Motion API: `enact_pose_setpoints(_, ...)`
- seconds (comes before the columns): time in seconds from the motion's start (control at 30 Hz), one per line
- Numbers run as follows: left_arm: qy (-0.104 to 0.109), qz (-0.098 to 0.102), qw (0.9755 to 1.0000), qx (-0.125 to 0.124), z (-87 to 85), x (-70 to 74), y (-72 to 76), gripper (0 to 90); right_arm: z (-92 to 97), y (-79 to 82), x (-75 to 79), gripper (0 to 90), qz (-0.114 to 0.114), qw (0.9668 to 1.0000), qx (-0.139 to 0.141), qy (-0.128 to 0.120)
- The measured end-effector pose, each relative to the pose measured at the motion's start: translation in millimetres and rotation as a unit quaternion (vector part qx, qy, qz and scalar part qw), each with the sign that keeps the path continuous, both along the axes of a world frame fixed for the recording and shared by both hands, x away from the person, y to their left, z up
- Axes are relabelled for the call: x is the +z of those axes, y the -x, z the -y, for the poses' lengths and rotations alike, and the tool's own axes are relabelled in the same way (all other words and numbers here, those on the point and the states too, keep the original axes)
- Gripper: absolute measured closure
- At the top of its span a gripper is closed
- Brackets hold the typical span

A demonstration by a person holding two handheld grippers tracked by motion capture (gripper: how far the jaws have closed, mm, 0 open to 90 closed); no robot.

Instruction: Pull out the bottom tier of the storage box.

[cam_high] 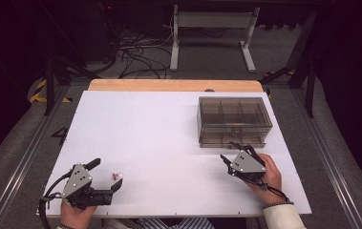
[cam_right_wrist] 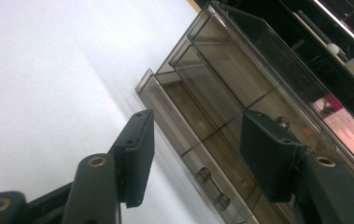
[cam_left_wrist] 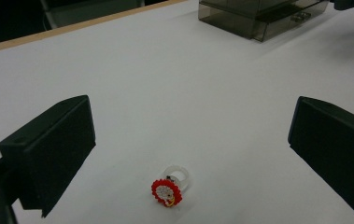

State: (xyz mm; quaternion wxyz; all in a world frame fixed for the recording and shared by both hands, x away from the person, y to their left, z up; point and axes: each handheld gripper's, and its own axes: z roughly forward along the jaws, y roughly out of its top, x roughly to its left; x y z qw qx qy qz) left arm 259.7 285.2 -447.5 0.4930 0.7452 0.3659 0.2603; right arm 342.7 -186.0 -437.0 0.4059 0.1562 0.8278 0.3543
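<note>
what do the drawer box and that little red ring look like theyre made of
Drawer box: likely smoke-tinted clear plastic, glossy; its dividers and drawer show through the walls, and the knobs look metallic. Ring: seemingly a translucent plastic band with a red scalloped plastic face, matte; its centre is too small to tell.

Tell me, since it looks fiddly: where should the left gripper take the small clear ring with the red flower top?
Probably the red flower disc of the clear plastic ring, pinched across its edges from above. It lies on the white table between the open left gripper, its thin band behind.
</note>
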Motion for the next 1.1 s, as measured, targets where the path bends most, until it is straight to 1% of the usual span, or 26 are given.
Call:
enact_pose_setpoints(0.07,0.001,-0.003,1.0000,0.001,0.4,-0.4,-0.4,1.4,2.8,-1.7,4.2,46.1,-0.016,0.9996,0.008,-0.020)
enact_pose_setpoints(0.1,0.001,-0.003,1.0000,0.001,0.4,-0.4,-0.4,1.4,3.8,-3.8,7.3,46.0,-0.040,0.9986,0.027,-0.024)
enact_pose_setpoints(0.13,0.000,-0.002,1.0000,0.000,0.3,-0.4,-0.6,1.4,3.8,-3.8,7.3,46.0,-0.040,0.9986,0.027,-0.024)
enact_pose_setpoints(0.17,0.000,-0.002,1.0000,0.000,0.2,-0.4,-0.7,1.4,3.6,-5.0,10.4,45.9,-0.057,0.9976,0.033,-0.023)
enact_pose_setpoints(0.2,0.002,-0.003,1.0000,0.001,0.2,-0.5,-0.8,1.4,4.2,-4.7,15.6,45.5,-0.067,0.9964,0.042,-0.030)
enact_pose_setpoints(0.23,0.002,-0.003,1.0000,0.001,0.2,-0.5,-0.8,1.4,4.2,-4.7,15.6,45.5,-0.067,0.9964,0.042,-0.030)
enact_pose_setpoints(0.3,0.001,-0.003,1.0000,0.001,0.2,-0.3,-0.7,1.4,5.3,-3.9,19.1,45.4,-0.072,0.9955,0.048,-0.039)
enact_pose_setpoints(0.4,0.001,-0.002,1.0000,0.001,0.7,-0.5,-0.6,1.4,8.1,-4.3,21.4,45.2,-0.081,0.9945,0.049,-0.046)
enact_pose_setpoints(0.43,-0.002,-0.001,1.0000,-0.001,0.2,-0.4,-1.0,1.4,8.9,-4.8,21.5,43.6,-0.085,0.9939,0.049,-0.050)
enact_pose_setpoints(0.47,0.002,-0.004,1.0000,0.001,0.2,-0.6,-1.2,1.4,10.3,-7.5,22.2,39.9,-0.100,0.9917,0.060,-0.054)
enact_pose_setpoints(0.5,0.002,-0.004,1.0000,0.001,0.2,-0.6,-1.2,1.4,10.3,-7.5,22.2,39.9,-0.100,0.9917,0.060,-0.054)
enact_pose_setpoints(0.53,0.002,-0.004,1.0000,0.001,0.1,-0.6,-1.2,1.4,10.2,-9.6,22.5,38.4,-0.114,0.9900,0.063,-0.054)
enact_pose_setpoints(0.57,0.002,-0.004,1.0000,0.001,0.1,-0.6,-1.2,1.4,10.1,-11.7,22.8,38.4,-0.127,0.9885,0.065,-0.051)
enact_pose_setpoints(0.6,0.002,-0.004,1.0000,0.001,0.1,-0.6,-1.0,1.4,10.1,-13.4,23.1,38.5,-0.134,0.9876,0.066,-0.049)
enact_pose_setpoints(0.63,0.002,-0.004,1.0000,0.001,0.0,-0.6,-0.9,1.4,10.3,-14.7,23.5,39.7,-0.140,0.9865,0.071,-0.047)
enact_pose_setpoints(0.67,0.004,-0.004,1.0000,0.002,-0.3,-0.6,-1.0,1.4,9.9,-17.0,24.4,42.7,-0.151,0.9848,0.074,-0.042)
enact_pose_setpoints(0.7,0.004,-0.004,1.0000,0.002,-0.3,-0.6,-1.0,1.4,9.9,-17.0,24.4,42.7,-0.151,0.9848,0.074,-0.042)
enact_pose_setpoints(0.77,0.003,-0.005,1.0000,0.003,-0.1,-0.7,-0.9,1.4,9.7,-20.2,25.6,43.7,-0.165,0.9826,0.077,-0.033)
enact_pose_setpoints(0.8,0.001,-0.004,1.0000,0.003,-0.1,-0.6,-1.0,1.4,9.3,-22.2,25.9,44.7,-0.176,0.9808,0.080,-0.027)
enact_pose_setpoints(0.83,0.002,-0.004,1.0000,0.003,0.2,-0.7,-0.7,1.4,9.1,-25.3,26.4,46.4,-0.188,0.9790,0.078,-0.010)
enact_pose_setpoints(0.87,0.001,-0.003,1.0000,0.003,0.1,-0.8,-0.6,1.4,9.1,-25.3,26.4,46.4,-0.188,0.9790,0.078,-0.010)
enact_pose_setpoints(0.97,-0.001,-0.004,1.0000,0.005,-0.9,-1.2,-0.4,1.4,10.2,-31.0,25.2,47.6,-0.204,0.9761,0.075,0.012)
enact_pose_setpoints(1.0,-0.001,-0.004,1.0000,0.005,-1.2,-1.1,-0.2,1.4,10.9,-33.1,24.4,47.7,-0.206,0.9758,0.071,0.016)
enact_pose_setpoints(1.03,0.000,-0.004,1.0000,0.006,-1.1,-1.0,0.0,1.4,12.8,-38.2,22.9,47.7,-0.214,0.9744,0.066,0.024)
enact_pose_setpoints(1.07,-0.001,-0.004,1.0000,0.006,-1.0,-1.1,-0.2,1.4,12.8,-38.2,22.9,47.7,-0.214,0.9744,0.066,0.024)
enact_pose_setpoints(1.1,-0.002,-0.006,1.0000,0.005,-0.4,-1.4,-0.6,1.4,13.7,-42.3,21.9,48.5,-0.218,0.9738,0.058,0.030)
